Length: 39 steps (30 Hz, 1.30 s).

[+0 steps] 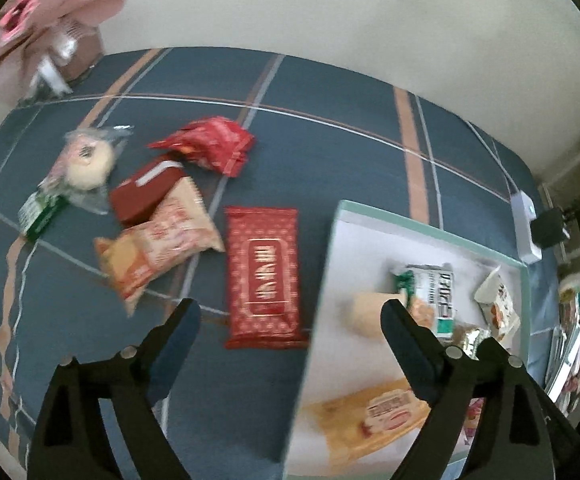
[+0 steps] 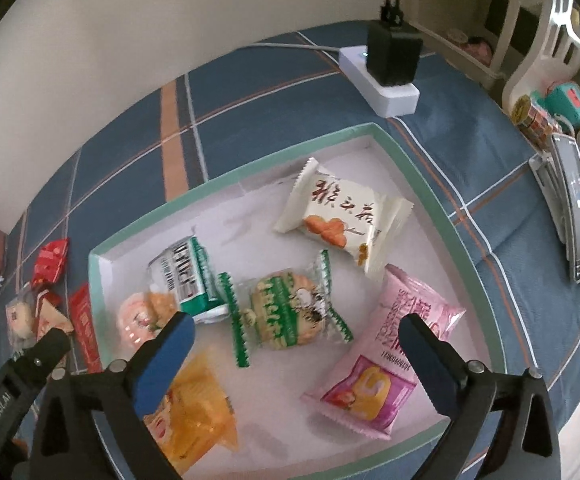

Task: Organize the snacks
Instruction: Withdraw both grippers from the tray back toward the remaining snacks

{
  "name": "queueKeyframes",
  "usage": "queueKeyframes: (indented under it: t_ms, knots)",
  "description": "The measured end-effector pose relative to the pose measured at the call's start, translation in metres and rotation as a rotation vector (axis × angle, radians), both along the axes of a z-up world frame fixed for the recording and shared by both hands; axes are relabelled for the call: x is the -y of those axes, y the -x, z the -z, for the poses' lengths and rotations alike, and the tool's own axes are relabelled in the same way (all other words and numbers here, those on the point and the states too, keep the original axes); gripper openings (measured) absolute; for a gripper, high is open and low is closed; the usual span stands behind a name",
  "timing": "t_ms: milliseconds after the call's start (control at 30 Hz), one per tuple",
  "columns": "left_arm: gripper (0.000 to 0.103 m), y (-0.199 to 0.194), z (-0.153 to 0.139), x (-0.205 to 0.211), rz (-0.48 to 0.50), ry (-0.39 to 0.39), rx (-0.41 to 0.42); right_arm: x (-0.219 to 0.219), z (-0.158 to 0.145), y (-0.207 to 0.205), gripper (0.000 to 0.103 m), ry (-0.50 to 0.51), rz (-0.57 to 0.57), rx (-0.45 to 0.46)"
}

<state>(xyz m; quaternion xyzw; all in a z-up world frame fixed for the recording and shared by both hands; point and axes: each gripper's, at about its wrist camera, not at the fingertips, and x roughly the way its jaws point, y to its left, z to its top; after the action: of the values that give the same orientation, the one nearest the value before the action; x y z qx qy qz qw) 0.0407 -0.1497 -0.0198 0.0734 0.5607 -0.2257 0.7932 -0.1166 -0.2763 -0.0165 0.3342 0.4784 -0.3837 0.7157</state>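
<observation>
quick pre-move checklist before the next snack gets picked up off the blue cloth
1. Left gripper empty, jaws apart: ok.
2. Right gripper empty, jaws apart over the box: ok.
3. Next target, the flat red foil packet with gold print, lies alone on the blue plaid cloth, nothing on top: ok.
4. Shallow green-rimmed white box has bare floor left for more: ok.
5. Loose pile further left, the orange-and-white snack bag leaning on the dark red carton: not ok, separate before grasping.
6. Whether the pink snack pouch has settled flat: cannot tell.
</observation>
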Motion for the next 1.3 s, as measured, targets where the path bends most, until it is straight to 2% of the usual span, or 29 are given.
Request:
queueKeyframes:
  t_ms: [233, 433, 567, 733, 900, 1100, 1300]
  knots:
    - [0.094, 0.004, -0.003, -0.028, -0.024, -0.080, 0.055, -0.026, -0.005, -0.010, 0.103, -0.017, -0.060, 0.022]
    - [0.094, 0.001, -0.014, -0.054, -0.042, -0.085, 0.089, -0.052, -0.014, -0.019, 0.103, -0.003, -0.117, 0.038]
    - [0.094, -0.012, -0.015, -0.079, -0.085, -0.088, 0.084, -0.069, -0.020, -0.026, 0.103, 0.008, -0.166, 0.052]
    - [0.094, -0.031, -0.010, -0.107, -0.123, -0.115, 0.071, -0.086, -0.015, -0.038, 0.103, -0.035, -0.204, 0.062]
    - [0.094, -0.044, -0.010, -0.129, -0.149, -0.101, 0.059, -0.104, -0.015, -0.055, 0.103, -0.020, -0.268, 0.053]
    - [0.094, -0.061, -0.005, -0.149, -0.183, -0.107, 0.046, -0.126, -0.020, -0.073, 0.103, 0.007, -0.329, 0.084]
    - [0.094, -0.076, -0.008, -0.160, -0.187, -0.110, 0.066, -0.135, -0.010, -0.089, 0.103, -0.021, -0.336, 0.095]
